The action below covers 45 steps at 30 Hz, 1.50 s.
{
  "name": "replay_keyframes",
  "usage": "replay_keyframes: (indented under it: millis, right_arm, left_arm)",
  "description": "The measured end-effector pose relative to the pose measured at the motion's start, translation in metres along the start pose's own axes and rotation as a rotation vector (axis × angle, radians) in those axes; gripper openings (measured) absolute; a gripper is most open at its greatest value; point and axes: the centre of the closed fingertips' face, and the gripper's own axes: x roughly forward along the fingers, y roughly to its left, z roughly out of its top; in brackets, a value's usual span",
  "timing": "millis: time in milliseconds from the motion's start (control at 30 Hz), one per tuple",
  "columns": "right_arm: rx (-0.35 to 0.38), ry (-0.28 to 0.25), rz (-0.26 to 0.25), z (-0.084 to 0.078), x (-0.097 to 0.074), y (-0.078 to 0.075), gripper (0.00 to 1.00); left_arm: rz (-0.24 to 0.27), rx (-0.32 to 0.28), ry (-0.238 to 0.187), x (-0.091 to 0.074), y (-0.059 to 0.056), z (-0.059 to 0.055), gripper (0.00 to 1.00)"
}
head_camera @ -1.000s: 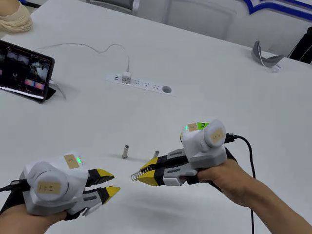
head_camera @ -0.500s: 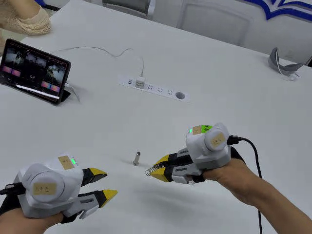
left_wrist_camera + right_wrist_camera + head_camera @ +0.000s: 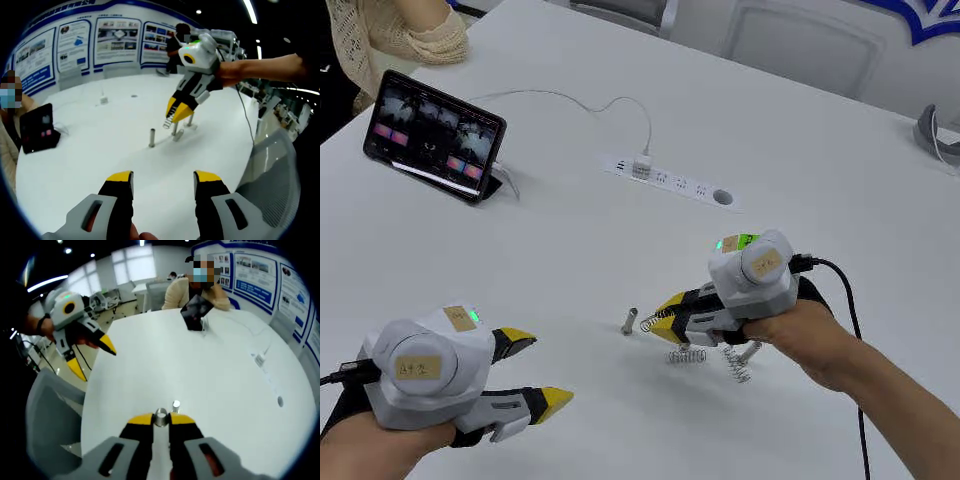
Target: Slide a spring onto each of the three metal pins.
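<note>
- Head view: the right gripper (image 3: 660, 322) sits right of centre on the white table (image 3: 560, 250), pointing left, jaws clenched on a spring (image 3: 651, 320).
- The spring's free end sticks out past the yellow tips, just right of an upright pin (image 3: 629, 320). Spring and pin are near each other; I cannot tell whether they touch.
- A loose spring (image 3: 687, 355) lies on the table just on the near side of the right gripper. A second spring (image 3: 736, 366) lies to its right, under the hand, beside a tilted metal piece (image 3: 751, 350). I cannot tell whether that spring is on it.
- The left gripper (image 3: 535, 370) is at the near left, jaws released and wide apart, holding nothing, well apart from the pin.
- Far left: a tablet (image 3: 435, 135) propped up, screen lit. Far centre: a power strip (image 3: 670, 182) with a white plug and cable.
- Left gripper view: own gripper (image 3: 163, 177) has its jaws spread. Beyond it, the right gripper (image 3: 182, 107) points down with the spring (image 3: 171, 116) held in its tips, just right of and above the upright pin (image 3: 151, 137).
- Right gripper view: own gripper (image 3: 161, 419) grips the spring (image 3: 160, 416), seen end-on, with the upright pin (image 3: 175, 404) just beyond. The left gripper (image 3: 92, 357) is at the far left, jaws apart.
</note>
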Motion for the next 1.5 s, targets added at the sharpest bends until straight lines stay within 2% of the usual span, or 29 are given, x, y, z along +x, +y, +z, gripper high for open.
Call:
replay_keyframes:
  millis: [400, 733, 933, 1500]
  right_arm:
    - [-0.009, 0.032, 0.004, 0.001, 0.012, -0.018, 0.13]
    - [-0.019, 0.050, 0.014, 0.002, 0.022, -0.026, 0.13]
    - [-0.035, 0.070, 0.034, 0.004, 0.029, -0.024, 0.13]
    - [-0.143, 0.151, 0.066, 0.000, 0.044, -0.019, 0.13]
  left_arm:
    - [0.006, -0.032, 0.012, -0.006, 0.003, -0.009, 0.62]
    - [0.007, -0.053, 0.021, -0.008, 0.002, -0.013, 0.63]
    - [0.008, -0.058, 0.019, -0.008, 0.002, -0.014, 0.63]
    - [-0.005, -0.054, 0.022, -0.007, -0.001, -0.013, 0.63]
